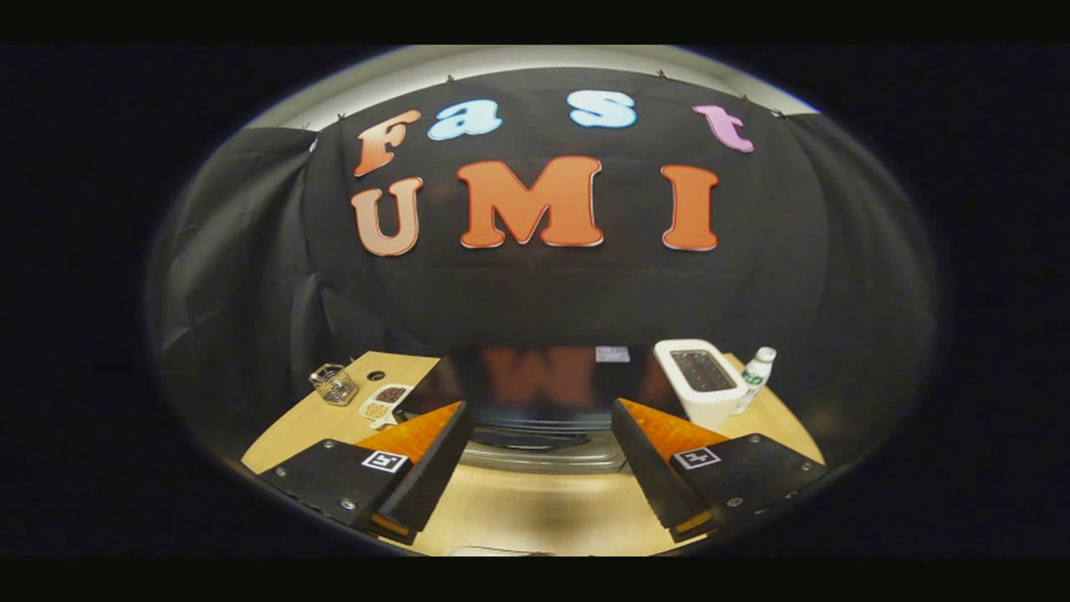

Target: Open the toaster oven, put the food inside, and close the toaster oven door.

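Note:
I look down from above on a black toaster oven (535, 380) with a glossy top, standing on a wooden table (535, 510). A grey glassy panel (543, 451) juts from its front towards me; it looks like the door, and I cannot tell how far it is folded down. My gripper (539, 410) is open, its fingers spread wide to either side of the oven's front with nothing between them. A small white tray of food (384, 400), holding dark and pale pieces, lies on the table just left of the oven, beyond the left finger.
A white slot toaster (700, 380) stands right of the oven, with a white bottle with a green label (756, 376) behind it. A wire basket (333, 384) sits at the table's far left corner. Black cloth walls close in behind and beside the table.

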Motion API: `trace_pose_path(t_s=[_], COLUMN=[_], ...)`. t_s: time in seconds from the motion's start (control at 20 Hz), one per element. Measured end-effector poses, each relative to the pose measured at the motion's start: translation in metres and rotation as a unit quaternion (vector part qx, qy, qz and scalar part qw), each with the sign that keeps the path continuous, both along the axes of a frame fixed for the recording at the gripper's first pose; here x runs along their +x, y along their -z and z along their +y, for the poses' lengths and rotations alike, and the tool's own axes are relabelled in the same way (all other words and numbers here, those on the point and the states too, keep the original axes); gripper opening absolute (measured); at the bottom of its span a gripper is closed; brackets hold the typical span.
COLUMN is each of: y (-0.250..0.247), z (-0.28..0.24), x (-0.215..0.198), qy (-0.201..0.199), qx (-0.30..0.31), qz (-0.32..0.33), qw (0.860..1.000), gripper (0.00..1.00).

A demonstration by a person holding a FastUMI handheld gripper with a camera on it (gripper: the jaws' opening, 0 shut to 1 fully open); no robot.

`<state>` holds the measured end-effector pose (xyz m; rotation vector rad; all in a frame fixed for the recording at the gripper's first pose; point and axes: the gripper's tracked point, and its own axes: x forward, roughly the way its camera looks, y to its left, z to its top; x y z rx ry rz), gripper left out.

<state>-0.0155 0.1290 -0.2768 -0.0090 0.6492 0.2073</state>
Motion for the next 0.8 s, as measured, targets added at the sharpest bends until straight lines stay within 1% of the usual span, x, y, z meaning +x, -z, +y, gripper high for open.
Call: trace_pose_path(t_s=[0.1,0.25,0.45,0.55,0.7,0.8], y=[0.013,0.043,0.081,0.084,0.085,0.081], z=[0.012,0.017,0.012,0.009,0.008,0.01], x=[0.01,0.023,0.023,0.029,0.022,0.013], qy=[-0.004,0.016,0.053,0.062,0.067,0.056], qx=[-0.005,-0.016,-0.036,-0.046,-0.054,-0.061], qz=[0.005,0.033,0.073,0.059,0.059,0.046], qw=[1.0,0.999,0.995,0.995,0.995,0.996], gripper=[0.99,0.99,0.99,1.0,0.98,0.97])
